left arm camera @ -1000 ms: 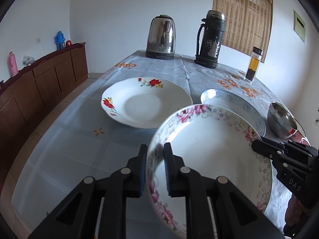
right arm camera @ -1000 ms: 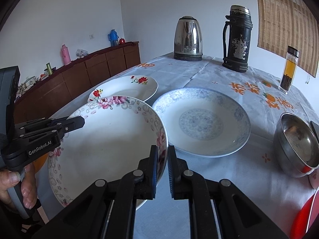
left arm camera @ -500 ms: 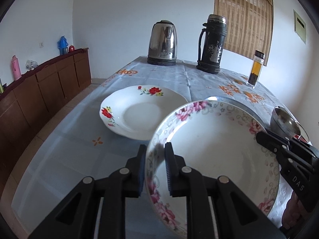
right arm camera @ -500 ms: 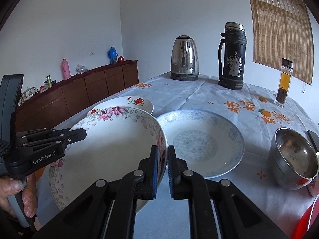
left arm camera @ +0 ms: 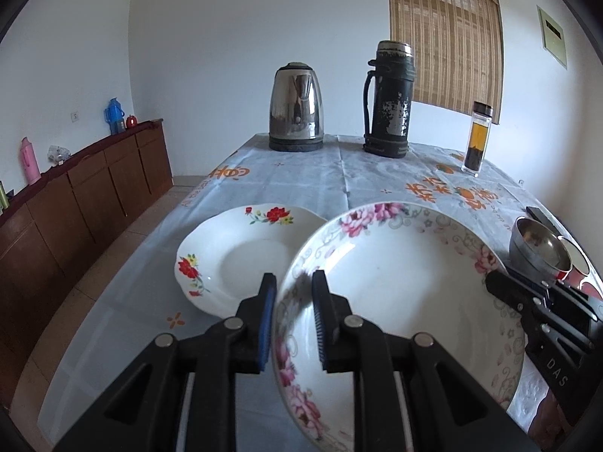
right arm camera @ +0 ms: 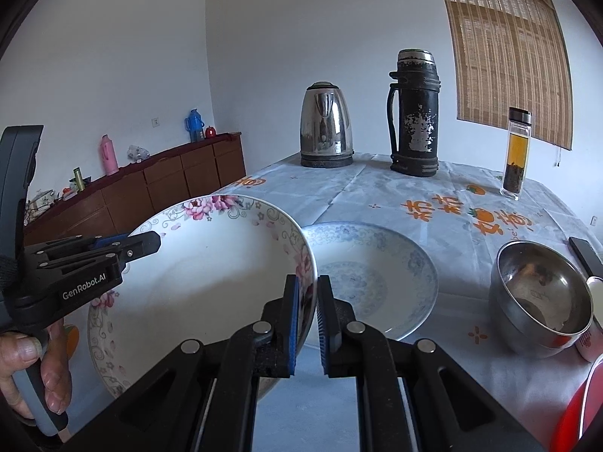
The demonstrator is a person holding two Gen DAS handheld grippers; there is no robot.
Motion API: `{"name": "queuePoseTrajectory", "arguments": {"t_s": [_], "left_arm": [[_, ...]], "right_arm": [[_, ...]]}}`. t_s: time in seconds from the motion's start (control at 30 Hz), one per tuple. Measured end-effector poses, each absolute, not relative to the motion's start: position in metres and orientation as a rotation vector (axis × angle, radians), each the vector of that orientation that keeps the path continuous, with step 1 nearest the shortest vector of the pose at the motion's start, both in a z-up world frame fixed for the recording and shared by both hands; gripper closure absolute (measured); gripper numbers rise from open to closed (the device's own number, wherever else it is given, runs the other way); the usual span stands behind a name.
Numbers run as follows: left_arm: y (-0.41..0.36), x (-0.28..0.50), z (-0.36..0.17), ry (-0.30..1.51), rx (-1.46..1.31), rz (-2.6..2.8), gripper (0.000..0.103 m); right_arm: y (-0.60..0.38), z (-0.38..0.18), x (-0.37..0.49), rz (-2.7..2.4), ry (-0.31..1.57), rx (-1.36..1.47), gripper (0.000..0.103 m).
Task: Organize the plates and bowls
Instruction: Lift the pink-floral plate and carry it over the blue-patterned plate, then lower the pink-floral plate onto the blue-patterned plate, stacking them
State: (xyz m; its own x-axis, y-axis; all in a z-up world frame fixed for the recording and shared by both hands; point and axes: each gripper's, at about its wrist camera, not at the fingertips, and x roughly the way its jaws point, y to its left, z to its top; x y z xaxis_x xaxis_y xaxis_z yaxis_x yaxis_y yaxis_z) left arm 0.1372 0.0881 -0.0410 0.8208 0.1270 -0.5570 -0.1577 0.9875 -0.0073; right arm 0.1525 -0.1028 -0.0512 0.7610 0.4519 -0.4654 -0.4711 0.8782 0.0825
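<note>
A white plate with pink flowers hangs tilted above the table, held at opposite rims. My left gripper is shut on its left rim and my right gripper on its right rim. Each gripper also shows in the other's view: the right gripper at the far rim, the left gripper over the pink-flowered plate. A red-flowered plate lies on the cloth to the left. To the right lies a blue-patterned plate, hidden in the left wrist view. A steel bowl stands at the right.
A steel kettle, a black thermos and a glass tea bottle stand at the table's far end. A dark phone and a small cup lie beside the bowl. A brown sideboard runs along the left wall.
Both grippers have lifted the pink-flowered plate and tipped its far rim up. It now hides the blue plate in the left view and the red-flowered plate in the right view.
</note>
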Motion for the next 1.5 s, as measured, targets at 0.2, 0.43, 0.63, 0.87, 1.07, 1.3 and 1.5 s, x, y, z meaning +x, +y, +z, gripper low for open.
{"name": "queuePoseTrajectory", "arguments": {"t_s": [0.2, 0.43, 0.63, 0.87, 1.07, 1.3, 1.5], "left_arm": [[0.076, 0.152, -0.03, 0.562, -0.018, 0.131, 0.087], [0.057, 0.165, -0.026, 0.516, 0.016, 0.108, 0.085], [0.05, 0.166, -0.018, 0.446, 0.037, 0.072, 0.085], [0.035, 0.178, -0.005, 0.387, 0.077, 0.035, 0.084], [0.032, 0.195, -0.01, 0.4, 0.064, 0.003, 0.082], [0.035, 0.219, -0.026, 0.461, 0.003, -0.059, 0.082], [0.033, 0.225, -0.034, 0.49, -0.009, -0.072, 0.082]], "right_arm": [[-0.112, -0.051, 0.158, 0.45, 0.496, -0.023, 0.093], [-0.131, -0.049, 0.165, 0.398, 0.472, 0.038, 0.093], [-0.14, -0.045, 0.161, 0.354, 0.43, 0.073, 0.093], [-0.15, -0.046, 0.165, 0.305, 0.435, 0.113, 0.093], [-0.155, -0.049, 0.17, 0.271, 0.457, 0.141, 0.093], [-0.156, -0.051, 0.177, 0.233, 0.485, 0.123, 0.093], [-0.159, -0.047, 0.185, 0.206, 0.498, 0.095, 0.093]]}}
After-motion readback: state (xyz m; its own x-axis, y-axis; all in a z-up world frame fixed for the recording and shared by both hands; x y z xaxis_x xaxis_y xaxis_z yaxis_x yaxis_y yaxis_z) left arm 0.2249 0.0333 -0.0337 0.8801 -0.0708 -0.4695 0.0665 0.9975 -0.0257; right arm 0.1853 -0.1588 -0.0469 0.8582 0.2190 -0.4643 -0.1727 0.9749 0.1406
